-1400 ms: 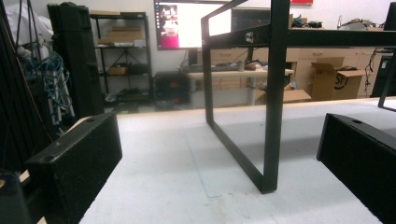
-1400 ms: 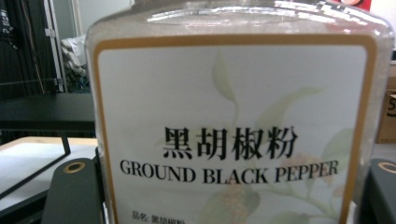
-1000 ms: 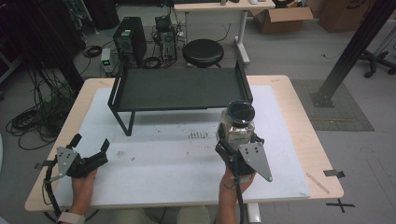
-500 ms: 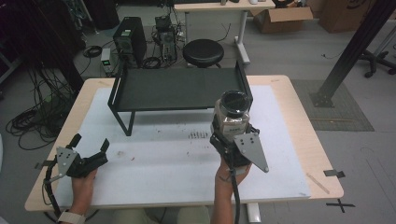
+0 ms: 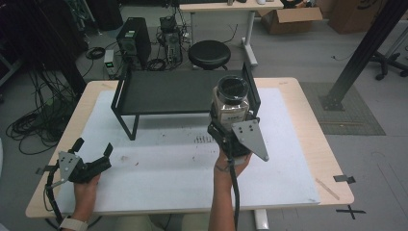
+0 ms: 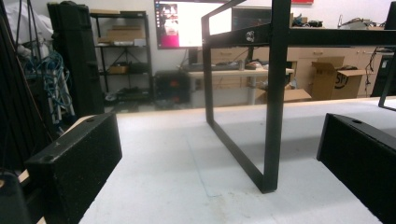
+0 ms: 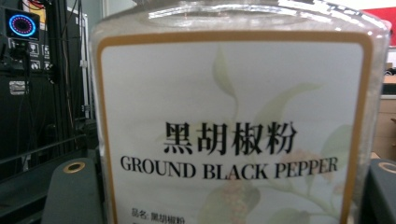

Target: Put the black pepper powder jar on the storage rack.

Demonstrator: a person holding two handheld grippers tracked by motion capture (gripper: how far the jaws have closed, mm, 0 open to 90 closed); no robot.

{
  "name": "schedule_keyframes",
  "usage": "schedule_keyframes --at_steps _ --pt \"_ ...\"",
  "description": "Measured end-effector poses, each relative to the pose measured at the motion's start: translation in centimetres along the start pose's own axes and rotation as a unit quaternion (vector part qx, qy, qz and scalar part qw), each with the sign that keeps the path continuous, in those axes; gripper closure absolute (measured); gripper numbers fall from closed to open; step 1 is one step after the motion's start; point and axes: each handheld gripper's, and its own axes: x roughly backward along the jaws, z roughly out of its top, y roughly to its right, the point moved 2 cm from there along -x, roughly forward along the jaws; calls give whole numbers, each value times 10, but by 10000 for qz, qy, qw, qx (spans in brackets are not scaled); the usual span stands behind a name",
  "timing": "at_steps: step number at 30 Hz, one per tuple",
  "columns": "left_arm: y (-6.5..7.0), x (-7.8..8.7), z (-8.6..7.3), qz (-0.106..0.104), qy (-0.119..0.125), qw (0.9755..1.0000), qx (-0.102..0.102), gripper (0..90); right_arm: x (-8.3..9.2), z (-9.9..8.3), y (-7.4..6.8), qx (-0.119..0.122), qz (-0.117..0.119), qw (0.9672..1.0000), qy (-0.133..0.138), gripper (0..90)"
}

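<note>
A clear jar of ground black pepper (image 5: 231,100) with a black lid is held upright in the air, in front of the right end of the black shelf rack (image 5: 178,91). My right gripper (image 5: 230,129) is shut on its lower body. In the right gripper view the jar's label (image 7: 233,140) stands close up between the two jaws. My left gripper (image 5: 91,150) rests open near the table's front left corner with nothing between its fingers. In the left gripper view its jaws stand wide apart, pointing at the rack's leg (image 6: 273,116).
The white mat (image 5: 173,163) covers most of the wooden table (image 5: 332,159). A round black stool (image 5: 209,54) and computer equipment (image 5: 133,38) stand on the floor behind the table. A black post (image 5: 365,48) rises at the right.
My right gripper has lifted the jar and carried it toward the rack. The left gripper has stayed where it was.
</note>
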Motion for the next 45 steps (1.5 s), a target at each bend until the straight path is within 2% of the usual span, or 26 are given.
schedule_keyframes --at_steps 18,27,45 --pt "0 0 0 -1 -30 10000 -9 4 -43 15 -18 -29 154 9999 39 256" --pt "0 -1 0 0 -36 10000 0 4 -66 13 -25 -50 189 9998 -25 255" --pt "0 -1 0 -5 -39 10000 -4 5 -115 15 -38 65 233 9996 -144 255"
